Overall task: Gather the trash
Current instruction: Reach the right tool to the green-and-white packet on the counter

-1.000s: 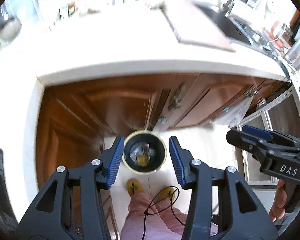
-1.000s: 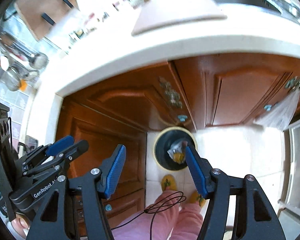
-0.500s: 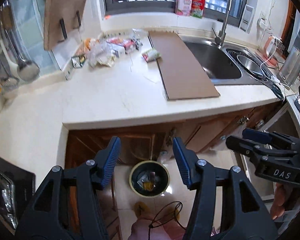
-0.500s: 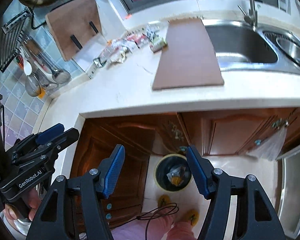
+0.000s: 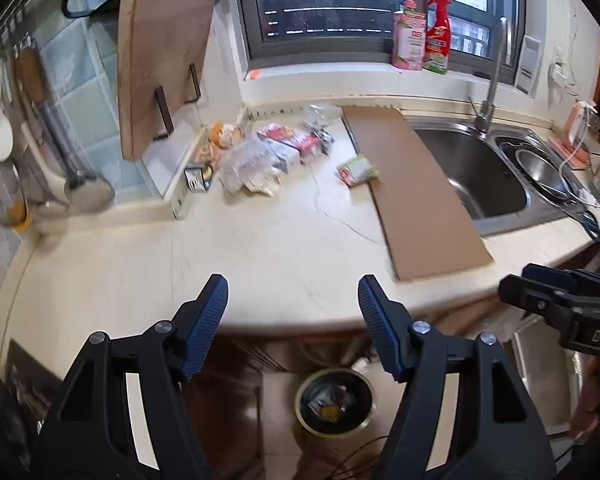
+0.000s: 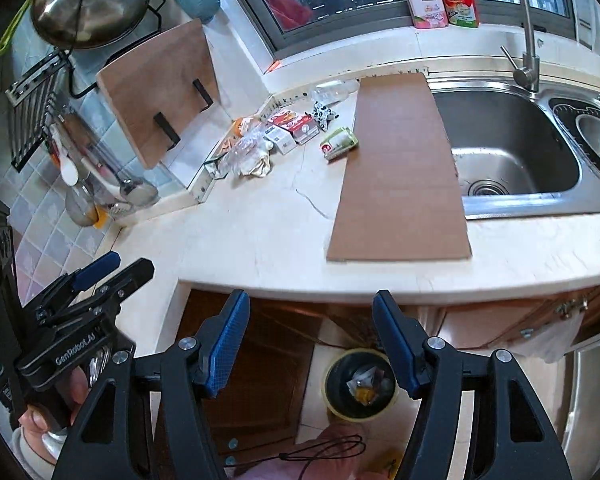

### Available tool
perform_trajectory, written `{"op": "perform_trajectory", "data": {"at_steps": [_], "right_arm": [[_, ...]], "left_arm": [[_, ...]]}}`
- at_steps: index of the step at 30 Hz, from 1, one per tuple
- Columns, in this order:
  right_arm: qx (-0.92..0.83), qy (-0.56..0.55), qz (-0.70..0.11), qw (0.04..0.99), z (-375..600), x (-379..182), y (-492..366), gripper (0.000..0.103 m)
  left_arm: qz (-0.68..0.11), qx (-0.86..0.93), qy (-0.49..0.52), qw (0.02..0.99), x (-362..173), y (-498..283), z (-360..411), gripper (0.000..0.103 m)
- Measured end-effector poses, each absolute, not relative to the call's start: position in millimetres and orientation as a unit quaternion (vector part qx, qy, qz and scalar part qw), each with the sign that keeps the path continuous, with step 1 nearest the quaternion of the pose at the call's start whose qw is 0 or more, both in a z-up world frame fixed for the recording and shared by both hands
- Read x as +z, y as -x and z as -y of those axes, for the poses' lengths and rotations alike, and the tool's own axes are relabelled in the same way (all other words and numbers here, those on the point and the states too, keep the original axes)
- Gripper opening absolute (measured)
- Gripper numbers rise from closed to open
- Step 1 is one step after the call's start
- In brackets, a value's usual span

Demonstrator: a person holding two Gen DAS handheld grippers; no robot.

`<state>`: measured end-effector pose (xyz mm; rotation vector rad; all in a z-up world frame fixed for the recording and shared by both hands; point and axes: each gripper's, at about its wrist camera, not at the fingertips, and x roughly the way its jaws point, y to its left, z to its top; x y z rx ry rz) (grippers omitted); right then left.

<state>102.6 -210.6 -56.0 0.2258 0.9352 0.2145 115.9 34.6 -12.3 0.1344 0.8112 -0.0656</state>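
- Trash: a heap of crumpled clear plastic, red-and-white wrappers and a green packet, lying on the desk well beyond both tongs.
- Left tongs: spread, just been opening, nothing between them.
- Right tongs: spread, empty.
- Bin below the tongs holds scraps.

Domestic kitchen: stainless sink with tap under a window, cream counter, tiled wall hung with utensils, wooden cabinets, cutting board, floor bin.
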Motion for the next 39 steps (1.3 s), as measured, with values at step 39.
{"op": "perform_trajectory", "data": {"at_steps": [39], "right_arm": [[0.083, -0.234, -0.524, 0.814, 210.3, -198.0, -461.6, 0.056]], "left_arm": [[-0.398, 0.022, -0.102, 0.912, -120.4, -359.6, -88.2, 0.065]]}}
